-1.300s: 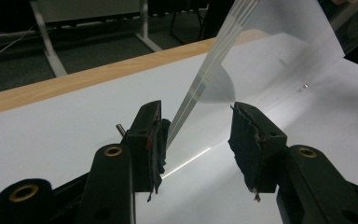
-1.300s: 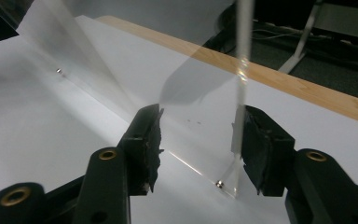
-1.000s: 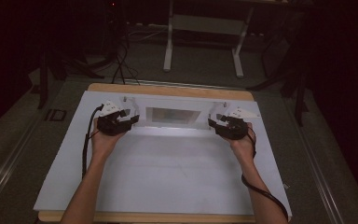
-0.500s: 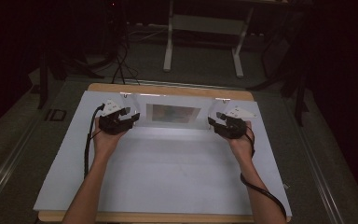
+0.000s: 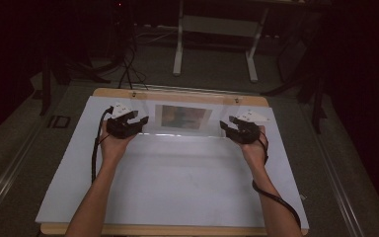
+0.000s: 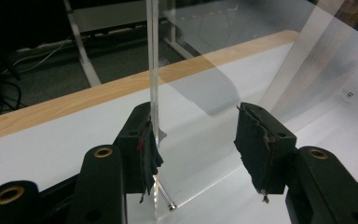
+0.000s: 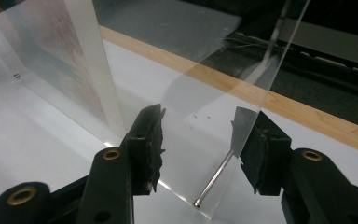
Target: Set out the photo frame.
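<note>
**Both grippers set at the ends of the clear frame, no grip yet**

Clear acrylic frame (image 5: 185,118) stands upright at the far middle of the white table (image 5: 177,187), a picture insert in its centre. Compared with a second ago both hands sit almost where they were, one at each end of the frame; nothing has been lifted or shifted.

Left gripper (image 6: 198,140): jaws spread, barely narrowed over the last second, the frame's edge (image 6: 153,70) just beside the left pad (image 6: 150,149), right pad well clear. Not pinching.

Right gripper (image 7: 198,140): jaws spread, the frame's end panel (image 7: 242,70) running between them close to the right pad; contact there cannot be told. A metal pin (image 7: 212,184) shows at the panel's foot.

Judgement: still the approach step; both need to close before the frame can be moved.
</note>
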`<control>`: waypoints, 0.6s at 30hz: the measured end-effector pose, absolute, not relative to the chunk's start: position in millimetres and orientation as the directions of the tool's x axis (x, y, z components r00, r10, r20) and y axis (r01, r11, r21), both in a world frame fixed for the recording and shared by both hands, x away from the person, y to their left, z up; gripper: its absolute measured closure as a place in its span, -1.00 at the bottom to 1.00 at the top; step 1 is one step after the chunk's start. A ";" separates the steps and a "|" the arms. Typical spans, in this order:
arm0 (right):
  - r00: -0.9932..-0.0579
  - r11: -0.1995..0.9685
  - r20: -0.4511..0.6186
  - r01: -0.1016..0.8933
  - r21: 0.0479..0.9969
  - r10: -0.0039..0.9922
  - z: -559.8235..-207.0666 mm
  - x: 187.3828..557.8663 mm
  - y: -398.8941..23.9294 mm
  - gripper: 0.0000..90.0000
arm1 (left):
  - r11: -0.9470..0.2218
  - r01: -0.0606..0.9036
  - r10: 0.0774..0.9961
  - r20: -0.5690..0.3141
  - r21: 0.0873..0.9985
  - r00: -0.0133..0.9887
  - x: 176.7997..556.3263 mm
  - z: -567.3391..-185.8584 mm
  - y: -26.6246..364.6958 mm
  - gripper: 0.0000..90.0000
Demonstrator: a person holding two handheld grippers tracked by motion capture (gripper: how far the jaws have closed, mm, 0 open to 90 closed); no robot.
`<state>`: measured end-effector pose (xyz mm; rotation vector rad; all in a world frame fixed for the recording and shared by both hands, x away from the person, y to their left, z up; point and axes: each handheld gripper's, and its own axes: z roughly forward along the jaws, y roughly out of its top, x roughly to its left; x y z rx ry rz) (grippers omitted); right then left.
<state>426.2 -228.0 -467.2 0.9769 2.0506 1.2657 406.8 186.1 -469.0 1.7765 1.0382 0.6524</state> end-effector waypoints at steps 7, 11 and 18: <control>-0.590 0.290 -0.041 0.333 0.897 0.806 -463.1 434.0 -229.1 0.15 | -0.179 0.379 0.874 -0.030 0.908 0.485 411.4 -467.3 182.9 0.08; -0.589 0.273 -0.021 0.342 0.899 0.808 -461.0 433.3 -231.4 0.15 | -0.177 0.384 0.873 -0.036 0.906 0.486 410.7 -466.6 181.7 0.09; -0.593 0.247 0.014 0.357 0.901 0.805 -456.1 432.9 -235.0 0.15 | -0.174 0.387 0.876 -0.037 0.906 0.481 408.6 -460.6 179.4 0.09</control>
